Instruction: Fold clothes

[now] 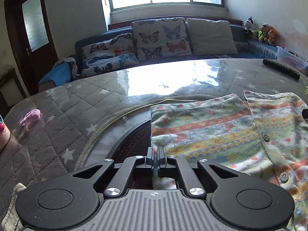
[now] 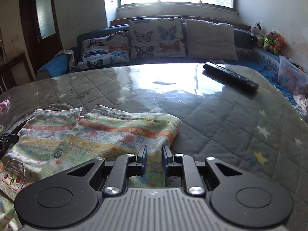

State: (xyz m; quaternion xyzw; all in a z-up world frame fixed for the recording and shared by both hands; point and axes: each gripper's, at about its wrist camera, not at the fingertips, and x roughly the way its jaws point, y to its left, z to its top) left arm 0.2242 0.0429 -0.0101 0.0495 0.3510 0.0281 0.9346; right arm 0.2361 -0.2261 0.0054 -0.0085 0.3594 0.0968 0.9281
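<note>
A small striped, flower-printed garment with snap buttons lies flat on the glass-topped table; it also shows in the right wrist view. My left gripper is shut at the garment's left edge, with the cloth running under the fingers; whether cloth is pinched I cannot tell. My right gripper is slightly open, its fingers on either side of the garment's right edge, cloth between them.
The table is covered by a grey quilted star-print cloth under glass. A black remote lies at the far right. A pink object lies at the left. A sofa with butterfly cushions stands behind the table.
</note>
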